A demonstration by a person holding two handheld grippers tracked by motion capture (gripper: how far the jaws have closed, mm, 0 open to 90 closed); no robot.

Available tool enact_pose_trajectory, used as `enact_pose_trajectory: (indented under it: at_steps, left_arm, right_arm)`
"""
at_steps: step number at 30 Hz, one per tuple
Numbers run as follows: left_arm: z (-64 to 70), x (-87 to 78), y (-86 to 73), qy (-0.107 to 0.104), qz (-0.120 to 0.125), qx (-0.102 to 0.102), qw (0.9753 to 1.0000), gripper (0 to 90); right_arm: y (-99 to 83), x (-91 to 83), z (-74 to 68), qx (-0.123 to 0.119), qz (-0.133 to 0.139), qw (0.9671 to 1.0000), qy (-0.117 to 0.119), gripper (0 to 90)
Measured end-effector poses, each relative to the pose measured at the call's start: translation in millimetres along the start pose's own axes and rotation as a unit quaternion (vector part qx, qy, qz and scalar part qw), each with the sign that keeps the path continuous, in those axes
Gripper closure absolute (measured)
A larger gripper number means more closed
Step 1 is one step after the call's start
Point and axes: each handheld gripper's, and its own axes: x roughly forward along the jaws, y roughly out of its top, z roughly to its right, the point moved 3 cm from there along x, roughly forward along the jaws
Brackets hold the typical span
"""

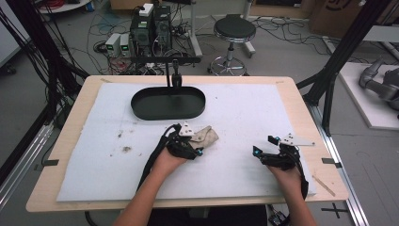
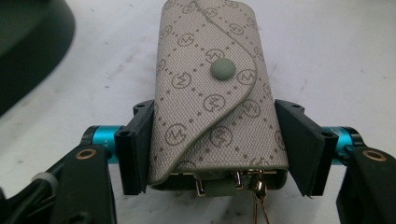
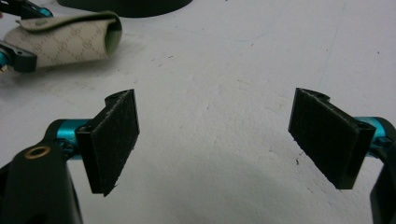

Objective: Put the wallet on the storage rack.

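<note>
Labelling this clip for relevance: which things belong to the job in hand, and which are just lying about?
In use:
- beige patterned fabric key pouch with snap button
- left hand-held gripper, jaws around the pouch
- right hand-held gripper, open over the white mat

Lying about:
- black oval tray
- black round stool

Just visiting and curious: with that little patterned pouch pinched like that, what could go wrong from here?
The left gripper holds the beige monogrammed key pouch only at its lower end, so it might droop or slip when lifted. Gold metal keys dangle from its open bottom and could snag the white foam mat. The right gripper is open, offering no support.
</note>
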Motion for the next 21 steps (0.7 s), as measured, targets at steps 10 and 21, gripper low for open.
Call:
enact_pose_trajectory:
  at_steps: [10, 21]
  left_arm:
    - [-35.2, -36.3, 8.8, 0.008, 0.019, -0.019, 0.9996, 33.8]
    - [-70.3, -64.7, 20.4, 0.018, 0.039, -0.014, 0.9990, 33.7]
  right_arm:
    - [0.7, 2.5, -3.9, -0.004, -0.003, 1.0000, 0.008, 16.6]
    - [1.1, 4.6, -5.5, -0.006, -0.003, 0.9999, 0.011, 16.6]
